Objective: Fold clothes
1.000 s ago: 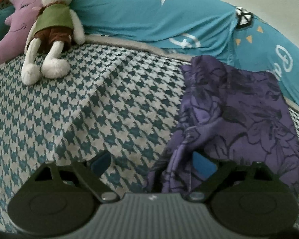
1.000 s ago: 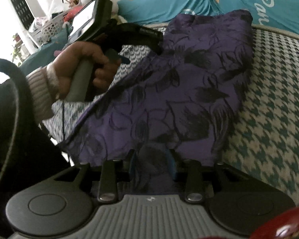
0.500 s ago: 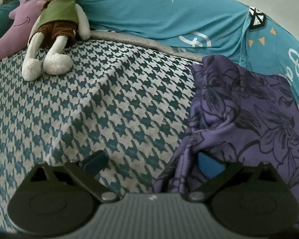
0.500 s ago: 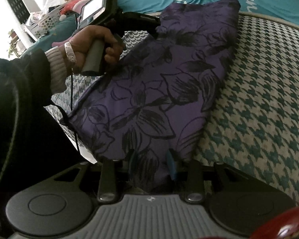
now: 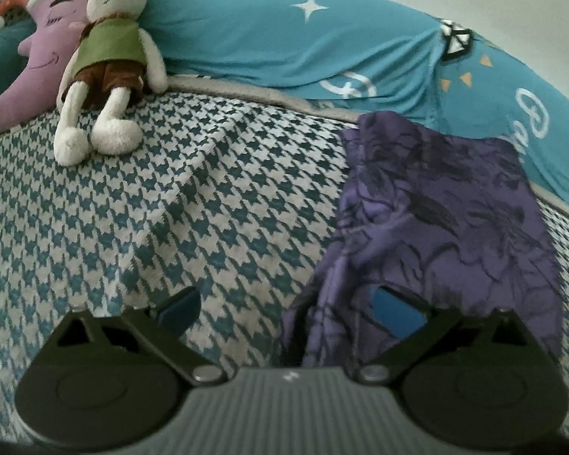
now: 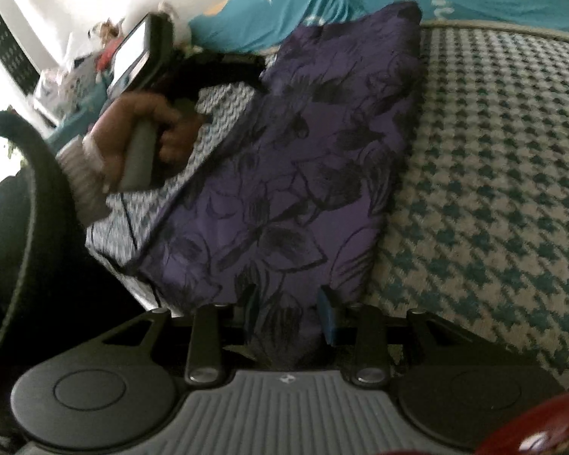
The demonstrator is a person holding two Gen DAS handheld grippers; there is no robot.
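Houndstooth bedspread lies bare on my left out to the plush rabbit by the far teal pillows. My left gripper gapes wide at the purple floral garment's left edge. My right gripper pinches its near hem; open bedspread runs rightward.

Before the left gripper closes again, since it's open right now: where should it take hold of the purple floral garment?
Grip the bunched near-left edge of the purple floral garment, coming low from the left over the houndstooth bedspread. The folds there rise off the bed beside the left gripper; the right gripper holds the near hem.
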